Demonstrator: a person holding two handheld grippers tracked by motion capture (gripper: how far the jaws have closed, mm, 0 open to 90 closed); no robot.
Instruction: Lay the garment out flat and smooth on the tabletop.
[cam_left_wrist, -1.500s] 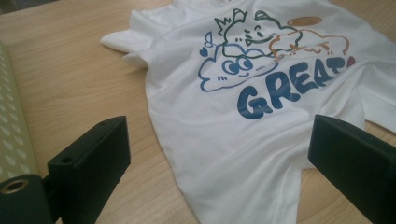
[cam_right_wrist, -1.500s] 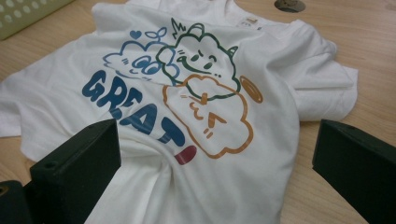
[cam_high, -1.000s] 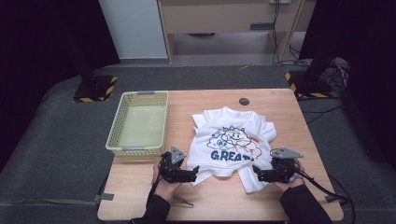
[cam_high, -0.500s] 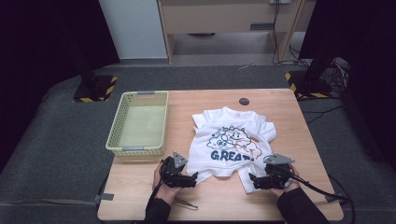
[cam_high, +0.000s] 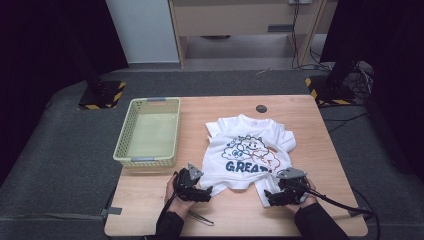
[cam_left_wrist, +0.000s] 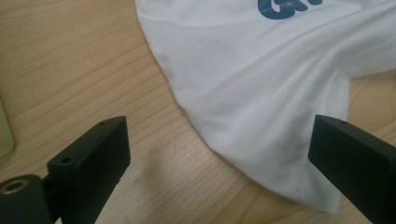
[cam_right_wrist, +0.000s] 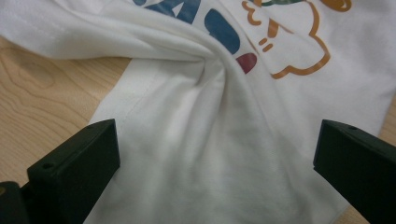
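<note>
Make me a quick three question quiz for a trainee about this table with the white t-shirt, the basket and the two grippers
1. True or false: the left hand-held gripper has its jaws shut on the white printed cotton t-shirt.
2. Where does the pale yellow-green plastic mesh basket sit? A) left of the t-shirt B) on top of it C) right of it
3. Fill in: the blue word printed on the t-shirt reads ____.

Key:
1. False. Its jaws stand wide apart at the hem's near left corner.
2. A
3. GREAT

The right hand-held gripper is likewise open over the hem's other bunched corner, on the light wooden table.
</note>
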